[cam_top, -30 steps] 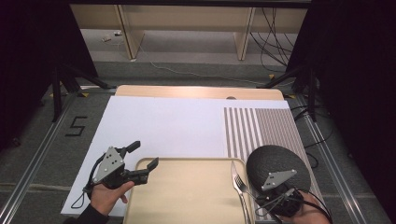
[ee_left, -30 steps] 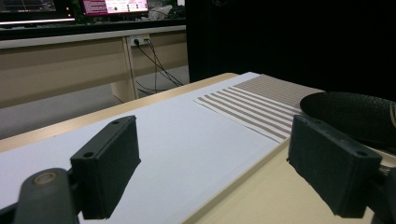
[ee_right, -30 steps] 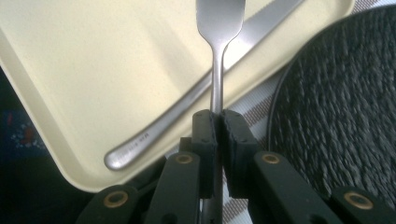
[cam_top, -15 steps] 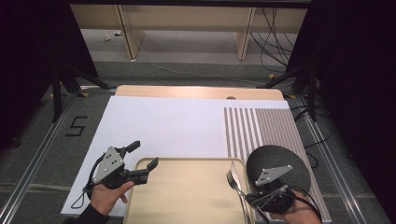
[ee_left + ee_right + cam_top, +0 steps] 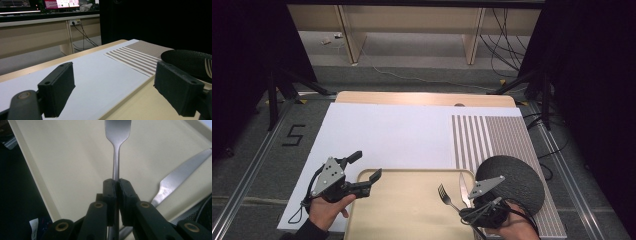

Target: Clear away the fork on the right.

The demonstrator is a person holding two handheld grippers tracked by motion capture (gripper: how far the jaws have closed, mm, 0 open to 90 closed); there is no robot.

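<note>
Compared with the earlier frames of the high view, the left gripper (image 5: 364, 172) has not moved, while the right gripper (image 5: 463, 209) has shifted to the left, from over the dark round mat (image 5: 517, 182) toward the beige tray (image 5: 402, 210), and it brought the fork (image 5: 444, 195) with it. On the left, the person's left hand (image 5: 326, 209) comes in from the bottom edge and holds its gripper low and nearly level, pointing to the right. Its jaws stand wide open and hold nothing; the far jaw is over the white sheet (image 5: 387, 135) and the near jaw sits at the upper left corner of the tray. In the left gripper view the tray edge (image 5: 130, 96) runs between the two open jaws, and whether a jaw touches it I cannot tell. To the right, the fork is over the right part of the tray, its tines pointing away from the person, with a knife (image 5: 463, 189) lying just beside it at the tray's right edge. In the right gripper view the jaws are closed tight on the fork handle (image 5: 116, 162); the tines are cut off by the top edge there. The right hand (image 5: 514, 227) is cut off by the bottom of the high view, and the lower end of the fork is hidden behind the gripper. The striped mat (image 5: 492, 140) lies on the right of the bench (image 5: 422, 97).
</note>
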